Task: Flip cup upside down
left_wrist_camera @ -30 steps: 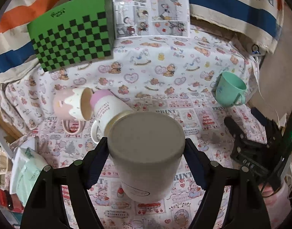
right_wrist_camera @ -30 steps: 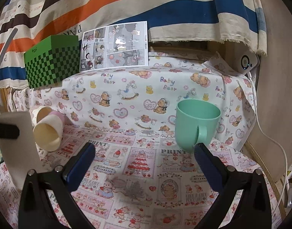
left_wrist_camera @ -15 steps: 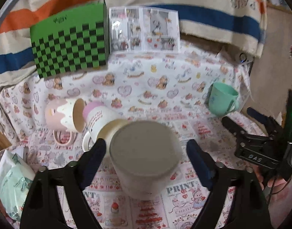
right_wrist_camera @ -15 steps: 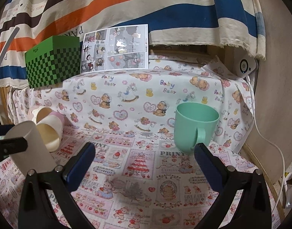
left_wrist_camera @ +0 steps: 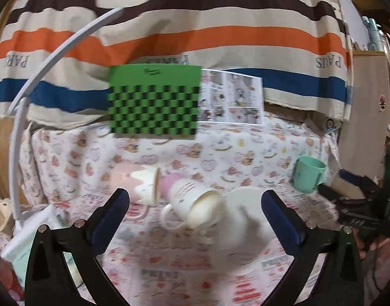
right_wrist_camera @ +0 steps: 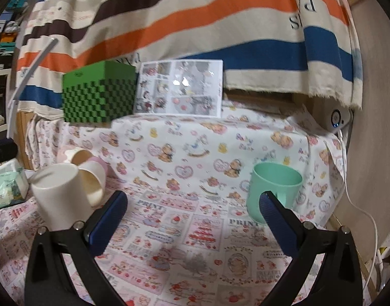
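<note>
Standing upside down near the tablecloth's (right_wrist_camera: pixel 184 204) left edge, the white cup (right_wrist_camera: pixel 58 193) is seen released; both the left gripper (left_wrist_camera: pixel 195 211) and right gripper (right_wrist_camera: pixel 192 214) are spread open, empty.

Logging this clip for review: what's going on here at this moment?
A person with a gripper in each hand is flipping cups. The cream cup stands upside down on the patterned tablecloth, base up. The left gripper is open and clear of it. The right gripper is open and empty near the upright green mug. Two other mugs lie on their sides.
</note>
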